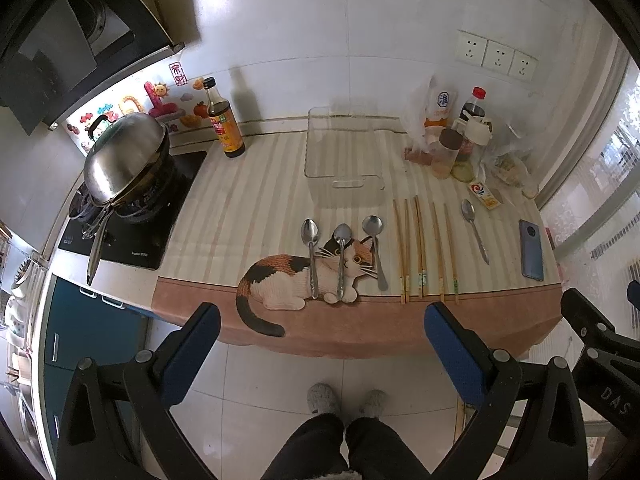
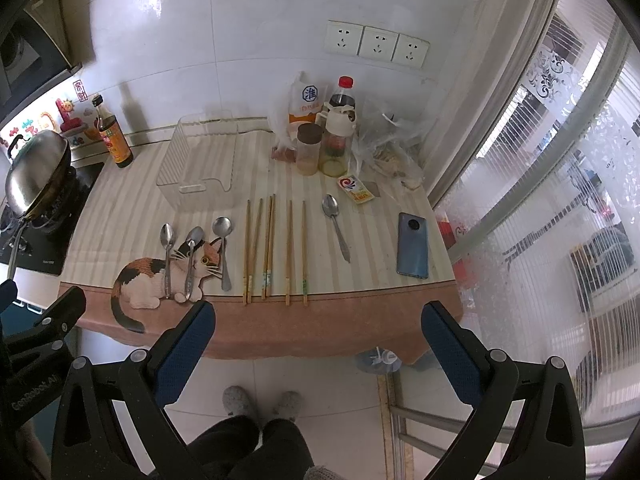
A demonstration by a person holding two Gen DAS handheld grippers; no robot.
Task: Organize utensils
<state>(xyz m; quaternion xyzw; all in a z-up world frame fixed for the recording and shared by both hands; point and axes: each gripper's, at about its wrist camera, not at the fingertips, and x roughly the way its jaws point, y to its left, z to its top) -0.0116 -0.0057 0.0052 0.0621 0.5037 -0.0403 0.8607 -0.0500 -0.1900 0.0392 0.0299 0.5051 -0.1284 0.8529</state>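
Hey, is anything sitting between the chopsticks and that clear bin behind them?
Nothing visible. The chopsticks lie just in front of the clear bin, with only bare striped mat between. The jars stand off to the bin's right, and both grippers hover open off the table edge.

bright window (image 2: 560,160) daylight, wall glare, fisheye-curved dark edges

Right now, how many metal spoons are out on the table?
4. Three metal spoons lie side by side on the cat picture: left, middle, right. A fourth lies alone right of the wooden chopsticks. None looks hidden.
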